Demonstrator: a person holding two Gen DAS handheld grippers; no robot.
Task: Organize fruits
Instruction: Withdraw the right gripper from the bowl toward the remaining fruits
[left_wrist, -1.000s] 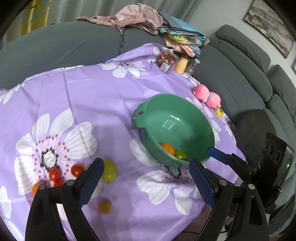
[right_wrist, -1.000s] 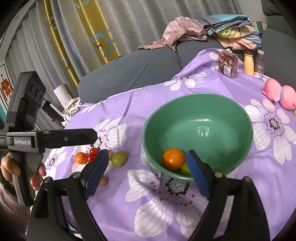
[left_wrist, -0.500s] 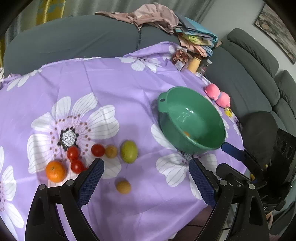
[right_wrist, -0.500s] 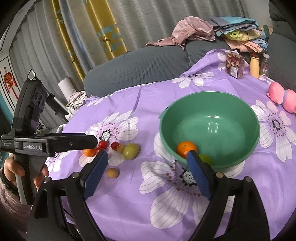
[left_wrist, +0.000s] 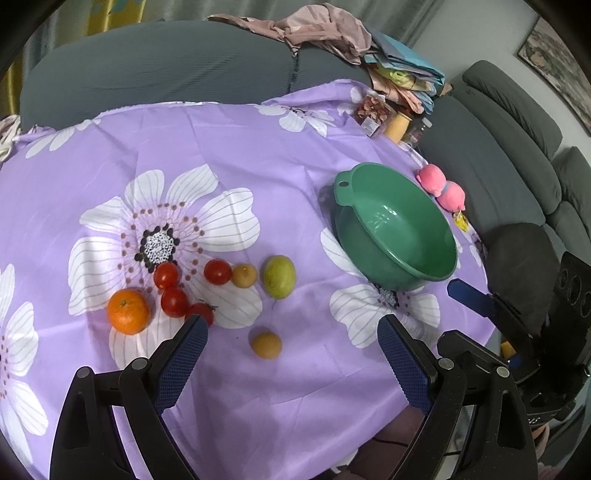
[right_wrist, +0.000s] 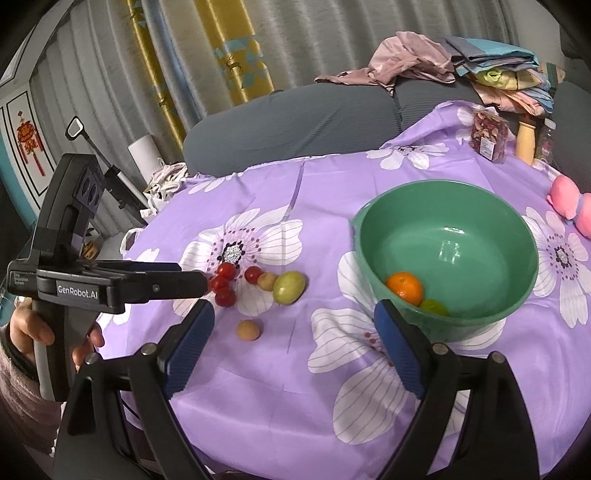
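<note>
Nearest the left wrist camera, the left claw (left_wrist: 291, 332) stands spread wide with nothing between its blue pads, poised above the near edge of the bench (left_wrist: 258, 147) and its purple flowered cloth. Just beyond it lies a small tan fruit (left_wrist: 266, 344) by itself; farther on sits the cluster: an orange (left_wrist: 129, 311) at the left, four cherry tomatoes (left_wrist: 174, 301) beside it, another small tan fruit (left_wrist: 244, 275) and a green fruit (left_wrist: 279, 276) at the right end. Farther right stands the green bowl (left_wrist: 395, 225).

The step in hand looks like a reach for the next loose fruit. The lone tan fruit lies almost between the pads, so the next move likely calls for lowering over it, closing gently on its round sides, then carrying it right to the bowl.

From the right wrist camera, the right claw (right_wrist: 295, 314) is likewise spread and empty, near the bowl's near rim. This view shows what the left one hides: an orange in the bowl (right_wrist: 405, 289) and a green fruit in the bowl (right_wrist: 433, 307), so some sorting is done. It also shows the person's hand (right_wrist: 33, 332) gripping the left tool's handle. The left view alone shows the loose orange.
</note>
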